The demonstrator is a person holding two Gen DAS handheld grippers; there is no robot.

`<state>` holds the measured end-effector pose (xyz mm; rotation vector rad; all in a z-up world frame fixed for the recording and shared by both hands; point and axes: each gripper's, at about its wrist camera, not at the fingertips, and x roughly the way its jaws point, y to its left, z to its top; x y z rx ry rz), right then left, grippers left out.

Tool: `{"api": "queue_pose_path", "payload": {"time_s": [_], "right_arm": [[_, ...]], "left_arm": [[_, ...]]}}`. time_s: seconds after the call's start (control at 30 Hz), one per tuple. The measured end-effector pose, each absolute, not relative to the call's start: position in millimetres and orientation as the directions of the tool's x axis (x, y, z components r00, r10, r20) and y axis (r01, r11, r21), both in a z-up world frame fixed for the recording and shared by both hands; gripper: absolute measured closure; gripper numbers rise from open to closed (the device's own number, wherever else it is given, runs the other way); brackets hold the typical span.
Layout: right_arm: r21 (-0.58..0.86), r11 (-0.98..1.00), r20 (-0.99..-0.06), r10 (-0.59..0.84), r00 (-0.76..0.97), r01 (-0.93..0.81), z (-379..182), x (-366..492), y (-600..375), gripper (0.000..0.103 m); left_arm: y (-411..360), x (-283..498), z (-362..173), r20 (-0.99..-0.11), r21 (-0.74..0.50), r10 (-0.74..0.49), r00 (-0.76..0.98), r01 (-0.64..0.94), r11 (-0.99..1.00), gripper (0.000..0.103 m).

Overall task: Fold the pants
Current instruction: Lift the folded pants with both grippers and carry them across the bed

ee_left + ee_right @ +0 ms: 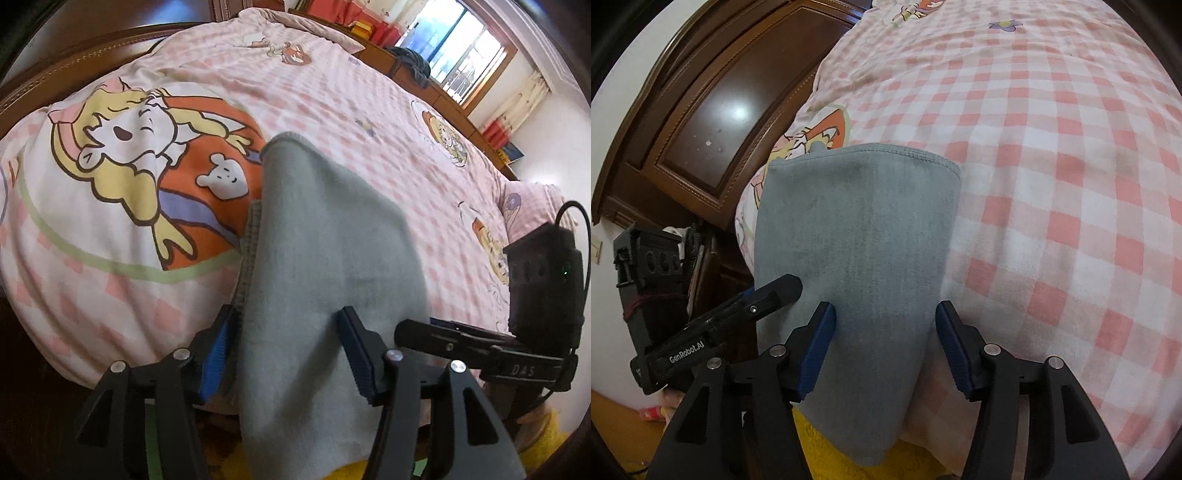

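The grey pants [325,236] lie folded into a narrow strip on the pink checked bed cover [369,110], with the near end hanging over the bed's edge. My left gripper [286,354] is open, its blue pads on either side of the strip. The right gripper also shows at the right of the left wrist view [443,332]. In the right wrist view the pants [857,236] run away from me to a hemmed end. My right gripper [884,347] is open and straddles the strip. The left gripper's finger [775,291] rests at the strip's left edge.
A dark wooden headboard [701,122] stands to the left of the bed. A wooden shelf with red items [369,33] and a window [461,48] lie beyond the bed's far side. Yellow fabric [842,458] shows below the hanging pants end.
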<state>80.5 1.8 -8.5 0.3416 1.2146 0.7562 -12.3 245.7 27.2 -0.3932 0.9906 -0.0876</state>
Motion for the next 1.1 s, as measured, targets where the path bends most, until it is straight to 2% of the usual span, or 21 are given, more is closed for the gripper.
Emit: {"api": "queue_pose_path", "payload": {"time_s": [0.1, 0.6, 0.73, 0.93, 1.1], "right_arm": [[0.615, 0.713, -0.714, 0.685, 0.145, -0.336, -9.0, 81.1, 1.9, 0.045], [0.557, 0.748, -0.745, 0.642, 0.182, -0.361, -5.5, 79.1, 14.0, 0.044], [0.541, 0.754, -0.743, 0.636, 0.209, -0.372, -3.1, 75.7, 17.6, 0.051], [0.554, 0.747, -0.733, 0.647, 0.209, -0.368, -3.6, 76.3, 19.5, 0.056], [0.582, 0.733, -0.713, 0.669, 0.212, -0.352, -2.8, 75.6, 13.9, 0.068]], "left_arm": [[248.8, -12.1, 23.7, -0.792, -0.385, -0.264, 0.551, -0.116, 0.916, 0.039], [256.0, -13.1, 14.4, -0.775, -0.431, -0.293, 0.560, -0.129, 0.893, 0.032], [257.1, -13.9, 13.9, -0.773, -0.436, -0.295, 0.562, -0.132, 0.890, 0.032], [258.3, -19.1, 13.0, -0.761, -0.452, -0.299, 0.575, -0.141, 0.881, 0.034], [257.1, -21.4, 12.6, -0.753, -0.466, -0.307, 0.582, -0.142, 0.873, 0.038]]}}
